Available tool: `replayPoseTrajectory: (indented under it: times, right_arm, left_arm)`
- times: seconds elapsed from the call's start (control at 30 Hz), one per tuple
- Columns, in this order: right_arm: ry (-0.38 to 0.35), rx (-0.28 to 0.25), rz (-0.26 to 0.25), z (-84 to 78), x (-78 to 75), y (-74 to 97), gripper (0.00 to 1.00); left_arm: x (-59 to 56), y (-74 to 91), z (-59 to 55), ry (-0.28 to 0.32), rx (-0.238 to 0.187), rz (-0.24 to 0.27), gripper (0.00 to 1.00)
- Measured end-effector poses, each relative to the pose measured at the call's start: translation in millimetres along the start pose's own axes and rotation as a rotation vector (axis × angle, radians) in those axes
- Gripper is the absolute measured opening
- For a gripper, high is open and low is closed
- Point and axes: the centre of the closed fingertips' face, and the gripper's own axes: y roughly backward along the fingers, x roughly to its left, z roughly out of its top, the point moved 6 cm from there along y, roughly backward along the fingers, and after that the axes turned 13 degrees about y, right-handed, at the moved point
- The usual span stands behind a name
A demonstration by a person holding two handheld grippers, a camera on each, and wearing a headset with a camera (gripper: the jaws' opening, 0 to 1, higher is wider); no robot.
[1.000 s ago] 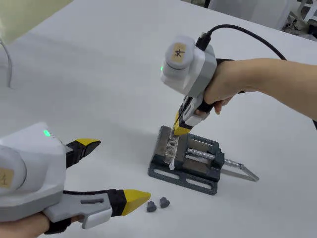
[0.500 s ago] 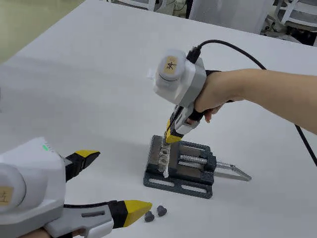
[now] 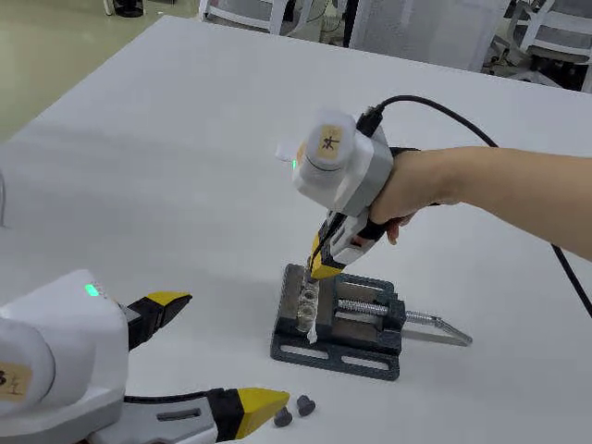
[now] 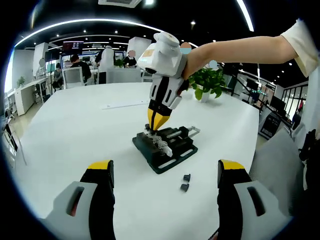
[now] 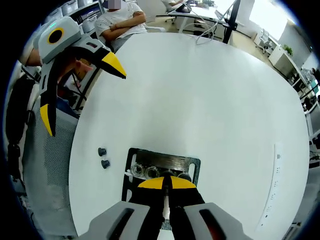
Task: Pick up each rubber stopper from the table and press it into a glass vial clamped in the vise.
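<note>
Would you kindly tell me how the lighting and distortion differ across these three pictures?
Head view: soft even light, faint shadow by the vise. Left gripper view: fisheye bows the table, ceiling lights glare. Right gripper view: same bowing, right claw looms large.

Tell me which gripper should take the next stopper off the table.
Left. The left gripper is open, the two loose stoppers lying beside one jaw tip; the right gripper is shut, at the vials in the vise.

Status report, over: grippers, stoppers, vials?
Left gripper open beside two rubber stoppers on the table. Right gripper shut, tips at the glass vials in the vise. No obstruction seen.
</note>
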Motion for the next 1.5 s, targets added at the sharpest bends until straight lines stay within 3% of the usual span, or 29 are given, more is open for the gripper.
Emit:
replayPoseTrajectory:
  times: [0.07, 0.27, 0.33, 0.4, 0.53, 0.67, 0.73, 1.2, 1.5]
  right_arm:
    - [0.033, 0.003, 0.004, -0.4, -0.6, -0.1, 0.0]
    - [0.039, 0.001, 0.002, 0.3, 0.7, -0.5, 0.01]
    - [0.044, -0.015, 0.006, -1.1, 5.3, 1.4, 0.06]
    - [0.071, -0.013, -0.043, -4.3, 3.1, 3.6, 0.15]
    - [0.053, -0.053, -0.048, -10.2, 7.4, 9.2, 0.18]
    - [0.054, -0.089, -0.079, -13.3, 12.5, 13.2, 0.28]
    - [0.046, -0.13, -0.083, -12.1, 20.6, 15.7, 0.3]
    - [0.082, -0.212, -0.091, -2.2, 73.0, 7.9, 0.29]
    - [0.11, -0.231, -0.011, 7.5, 103.8, -16.1, 0.25]
  left_arm:
    - [-1.4, 0.0, 0.4, 0.0, -0.002, 0.0, 0.84]
    - [-1.5, 1.4, 0.2, -0.006, 0.0, -0.001, 0.84]
    - [0.6, 2.0, -0.5, -0.007, -0.001, 0.0, 0.84]
    - [-0.3, 2.5, -0.2, -0.009, -0.002, 0.002, 0.84]
    - [1.2, 2.9, -0.8, -0.011, -0.002, 0.002, 0.84]
    - [0.4, 2.8, -0.5, -0.01, -0.004, 0.002, 0.84]
    - [-0.8, 2.3, -0.3, -0.012, -0.003, 0.001, 0.84]
    - [-4.6, 4.0, -3.9, -0.014, 0.006, -0.02, 0.84]
    - [-13.4, 6.4, -9.2, -0.02, 0.021, -0.039, 0.78]
